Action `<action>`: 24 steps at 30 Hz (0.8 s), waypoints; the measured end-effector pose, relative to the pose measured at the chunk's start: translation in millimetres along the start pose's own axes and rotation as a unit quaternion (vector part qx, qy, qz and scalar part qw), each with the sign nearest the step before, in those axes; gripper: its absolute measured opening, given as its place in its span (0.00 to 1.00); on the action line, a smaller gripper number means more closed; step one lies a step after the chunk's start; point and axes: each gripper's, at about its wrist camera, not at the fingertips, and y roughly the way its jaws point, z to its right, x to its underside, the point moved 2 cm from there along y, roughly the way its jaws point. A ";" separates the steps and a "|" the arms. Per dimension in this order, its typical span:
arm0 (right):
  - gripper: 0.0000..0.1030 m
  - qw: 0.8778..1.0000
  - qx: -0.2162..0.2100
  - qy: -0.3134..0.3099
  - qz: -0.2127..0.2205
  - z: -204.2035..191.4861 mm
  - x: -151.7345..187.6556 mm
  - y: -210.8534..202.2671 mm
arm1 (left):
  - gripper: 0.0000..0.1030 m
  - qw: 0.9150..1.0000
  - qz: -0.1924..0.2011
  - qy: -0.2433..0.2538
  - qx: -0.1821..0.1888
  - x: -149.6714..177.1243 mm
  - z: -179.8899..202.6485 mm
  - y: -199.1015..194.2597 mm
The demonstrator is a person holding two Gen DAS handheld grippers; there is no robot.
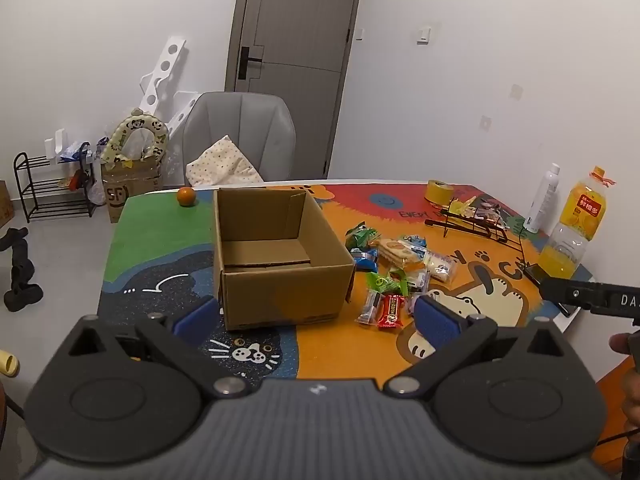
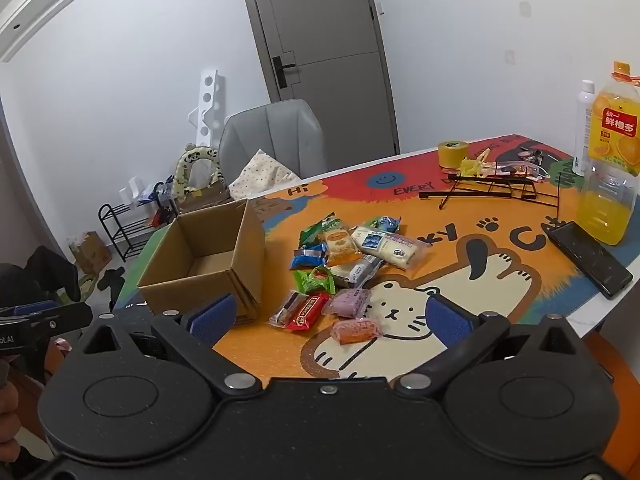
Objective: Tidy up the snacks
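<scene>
Tabletop [image 2: 460,292]: snacks [image 2: 344,264] ahead of right gripper [image 2: 330,316]

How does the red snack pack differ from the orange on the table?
The red snack pack is flat, wrapped and lies in the pile right of the cardboard box; the orange is round, unwrapped and sits alone beyond the box's far left corner. Both rest on the table, outside the box.

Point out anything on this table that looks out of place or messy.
The snack packets lie in a loose, overlapping heap beside the cardboard box, which is empty. A lone orange sits apart at the table's far edge. A black wire rack near the tape roll leans tilted. Nothing looks spilled.
</scene>
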 end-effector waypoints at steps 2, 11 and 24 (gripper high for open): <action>1.00 1.000 0.000 -0.002 0.000 -0.3 -0.5 -0.5 | 1.00 1.000 0.000 -0.003 0.002 -0.3 -0.8 0.1; 1.00 1.000 0.005 -0.007 0.000 -2.9 -2.6 -2.4 | 1.00 1.000 0.000 -0.003 -0.001 -1.0 -1.1 -3.2; 1.00 1.000 0.009 -0.016 -0.003 -6.4 -9.9 -3.5 | 1.00 1.000 0.006 0.009 0.000 1.9 2.4 -1.8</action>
